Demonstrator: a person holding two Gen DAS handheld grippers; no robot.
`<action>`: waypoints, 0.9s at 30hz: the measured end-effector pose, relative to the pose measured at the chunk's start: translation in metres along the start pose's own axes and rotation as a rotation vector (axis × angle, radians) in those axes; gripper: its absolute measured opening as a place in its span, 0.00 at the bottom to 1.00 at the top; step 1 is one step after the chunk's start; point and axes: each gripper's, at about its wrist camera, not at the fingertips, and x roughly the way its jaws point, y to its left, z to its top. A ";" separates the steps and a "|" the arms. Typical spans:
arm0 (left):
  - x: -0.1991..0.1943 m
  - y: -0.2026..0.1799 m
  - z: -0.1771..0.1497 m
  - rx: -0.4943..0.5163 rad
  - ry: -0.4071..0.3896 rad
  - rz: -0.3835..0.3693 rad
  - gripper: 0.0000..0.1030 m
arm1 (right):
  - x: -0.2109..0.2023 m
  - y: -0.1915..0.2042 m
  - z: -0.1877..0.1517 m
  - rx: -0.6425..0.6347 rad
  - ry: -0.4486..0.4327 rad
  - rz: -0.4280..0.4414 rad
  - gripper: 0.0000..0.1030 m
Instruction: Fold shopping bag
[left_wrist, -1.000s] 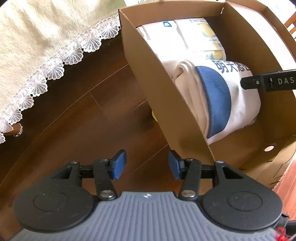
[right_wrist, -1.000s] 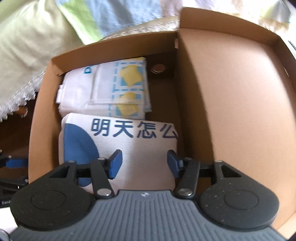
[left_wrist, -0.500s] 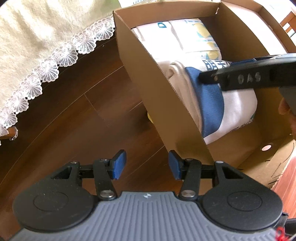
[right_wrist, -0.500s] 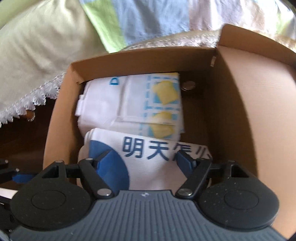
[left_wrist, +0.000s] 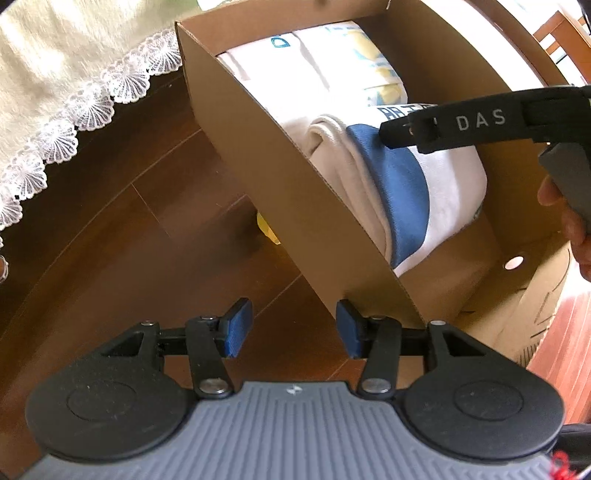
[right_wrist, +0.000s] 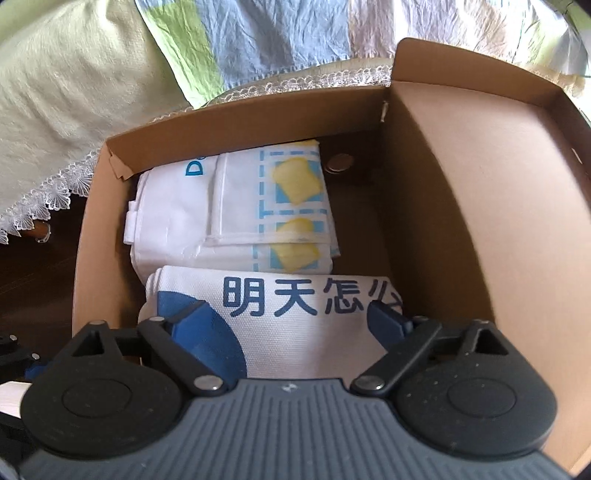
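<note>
Shopping bag (right_wrist: 306, 325), folded, is seen inside the box (right_wrist: 461, 206) — straddled by the opening right tongs (right_wrist: 291, 325), unpressed; left tongs (left_wrist: 291, 326) hang released outside it.

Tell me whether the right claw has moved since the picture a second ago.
Yes. In the left wrist view the right claw has reached further in over the folded blue-and-white bag, towards the cardboard box's near wall; its jaws are opening, astride the bag.

Ahead of the left tool and below it lies a dark wooden plank floor (left_wrist: 122, 229). A cream cloth with a lace edge (left_wrist: 74, 110) hangs to its upper left. Beyond the right tool, past that lace, lies crumpled patchwork fabric (right_wrist: 258, 40), perhaps bedding, in daylight.
</note>
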 end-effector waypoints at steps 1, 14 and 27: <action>-0.001 0.000 0.000 0.003 0.003 -0.003 0.53 | 0.001 -0.001 -0.002 0.013 0.011 0.019 0.91; -0.042 -0.061 0.044 0.545 -0.189 0.024 0.44 | -0.005 -0.019 -0.004 -0.019 0.052 0.176 0.52; -0.005 -0.059 0.058 0.611 -0.156 0.017 0.44 | -0.013 -0.019 -0.003 -0.045 0.050 -0.174 0.14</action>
